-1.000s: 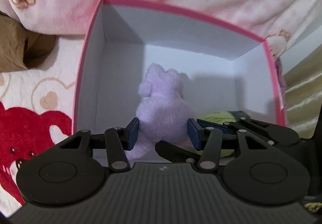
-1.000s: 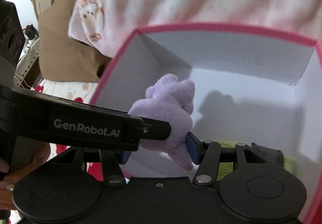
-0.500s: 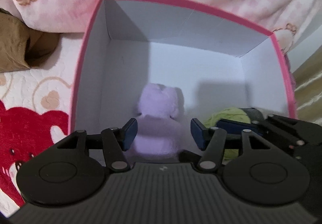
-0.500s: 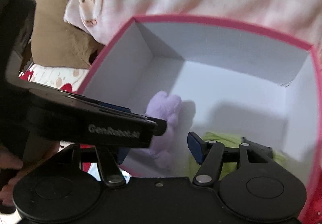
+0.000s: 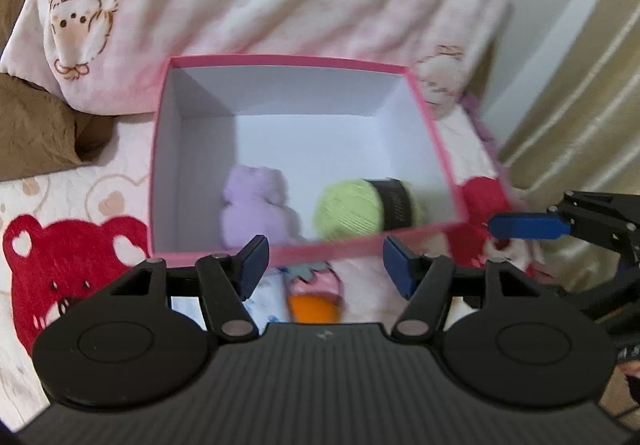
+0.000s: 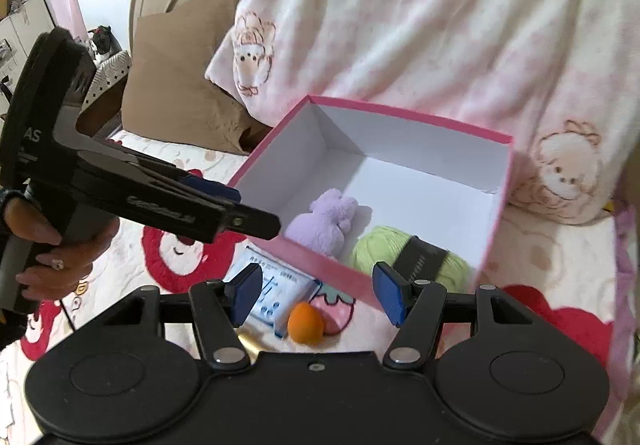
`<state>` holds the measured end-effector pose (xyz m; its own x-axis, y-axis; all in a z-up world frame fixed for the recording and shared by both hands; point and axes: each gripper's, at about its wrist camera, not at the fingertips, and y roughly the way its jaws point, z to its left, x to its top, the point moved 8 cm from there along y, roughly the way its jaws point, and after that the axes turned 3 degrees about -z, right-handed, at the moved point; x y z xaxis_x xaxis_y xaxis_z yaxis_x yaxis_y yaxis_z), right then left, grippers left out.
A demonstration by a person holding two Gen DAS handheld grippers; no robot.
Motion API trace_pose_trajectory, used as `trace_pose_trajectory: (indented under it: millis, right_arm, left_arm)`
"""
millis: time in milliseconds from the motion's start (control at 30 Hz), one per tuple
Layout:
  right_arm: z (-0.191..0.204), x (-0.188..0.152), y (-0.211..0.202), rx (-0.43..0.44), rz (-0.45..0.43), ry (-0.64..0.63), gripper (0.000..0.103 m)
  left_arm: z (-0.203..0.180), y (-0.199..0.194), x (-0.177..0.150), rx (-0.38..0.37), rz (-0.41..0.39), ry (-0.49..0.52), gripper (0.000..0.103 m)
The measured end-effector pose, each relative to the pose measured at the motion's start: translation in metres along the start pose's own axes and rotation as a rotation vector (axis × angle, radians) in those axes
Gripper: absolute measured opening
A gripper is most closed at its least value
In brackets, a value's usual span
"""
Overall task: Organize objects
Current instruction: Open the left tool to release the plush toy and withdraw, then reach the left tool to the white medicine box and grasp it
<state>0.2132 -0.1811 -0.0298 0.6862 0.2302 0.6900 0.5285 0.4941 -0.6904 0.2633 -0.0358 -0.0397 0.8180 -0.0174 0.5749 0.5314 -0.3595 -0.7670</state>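
Inside the pink box, on the white floor: purple plush at left, green yarn ball w/ black band just beside it at right; near wall cuts off the yarn's lower part. Left gripper spread wide, nothing between the pads. Right gripper likewise apart and empty. In front of the box, on the blanket: orange egg-shaped item and white packet, packet approx. half hidden by 1 pad, print unreadable.

The square cardboard box is pink outside, white inside. It holds a lilac plush toy and lime-green yarn ball with a black band. The bed cover shows red bears on cream.
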Motion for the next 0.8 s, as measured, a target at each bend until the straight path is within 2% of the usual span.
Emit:
trace_pose_trajectory:
  millis: [200,367,533,800]
  right_arm:
    - [0.004,-0.017,-0.048,-0.030,-0.033,-0.037,0.066]
    - [0.013,-0.037,-0.068,-0.031,-0.024,-0.074,0.066]
    - [0.020,-0.065,-0.074,-0.010,-0.005,-0.088,0.066]
    - [0.014,-0.121,-0.060,-0.002,0.037,-0.079,0.066]
  left_arm:
    - [-0.023,-0.026,-0.019,-0.032,0.016,0.006,0.063]
    - [-0.040,-0.037,-0.039,-0.018,0.055,0.063,0.064]
    - [-0.054,-0.040,-0.062,-0.024,0.066,0.082,0.066]
    - [-0.075,-0.017,-0.107,-0.050,0.112,0.090,0.066]
